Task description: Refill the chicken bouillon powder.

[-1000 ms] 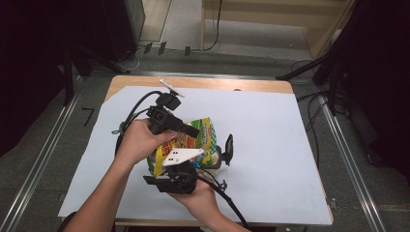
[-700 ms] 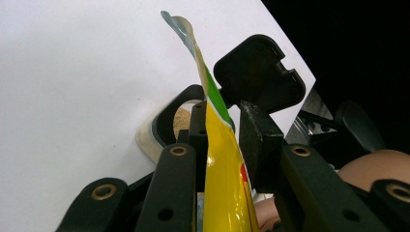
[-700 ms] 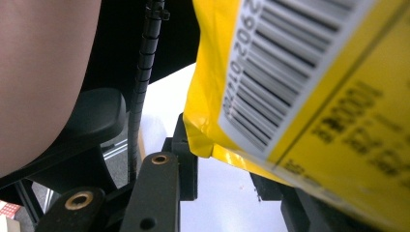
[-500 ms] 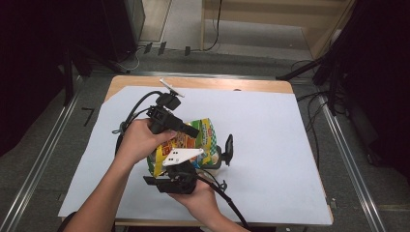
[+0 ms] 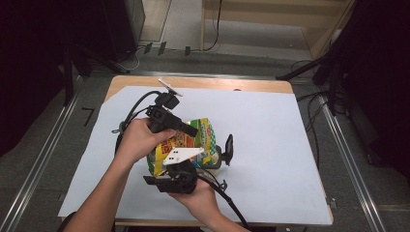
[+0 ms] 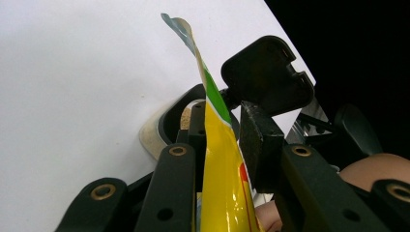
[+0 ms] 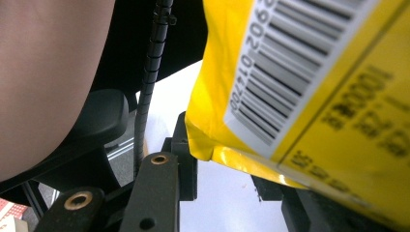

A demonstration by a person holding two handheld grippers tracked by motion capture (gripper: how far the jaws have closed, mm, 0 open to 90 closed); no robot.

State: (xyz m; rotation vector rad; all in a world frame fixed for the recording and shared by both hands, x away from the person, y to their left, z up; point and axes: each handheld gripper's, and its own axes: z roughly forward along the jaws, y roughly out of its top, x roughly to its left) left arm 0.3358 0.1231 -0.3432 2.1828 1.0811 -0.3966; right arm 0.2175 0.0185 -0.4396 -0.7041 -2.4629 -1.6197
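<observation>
A yellow and green snack bag [image 5: 205, 142] hangs a little above the white sheet [image 5: 270, 145], held between both grippers. My left gripper [image 5: 192, 131] comes in from the left at the bag's top. In the left gripper view its jaws [image 6: 220, 130] are shut on the bag's thin upper edge [image 6: 217, 183]. My right gripper [image 5: 181, 166], with a white plate on top, sits below the bag at its near edge. In the right gripper view [image 7: 227, 164] the barcode side of the bag [image 7: 309, 72] lies against the left pad and covers the right jaw.
A small pale-rimmed dish [image 5: 218, 158] with an upright black handle [image 5: 228, 147] sits on the sheet just right of the bag, also behind the jaws [image 6: 159, 130]. The wooden table [image 5: 203, 83] ends close beyond the sheet. Cables trail from both grippers.
</observation>
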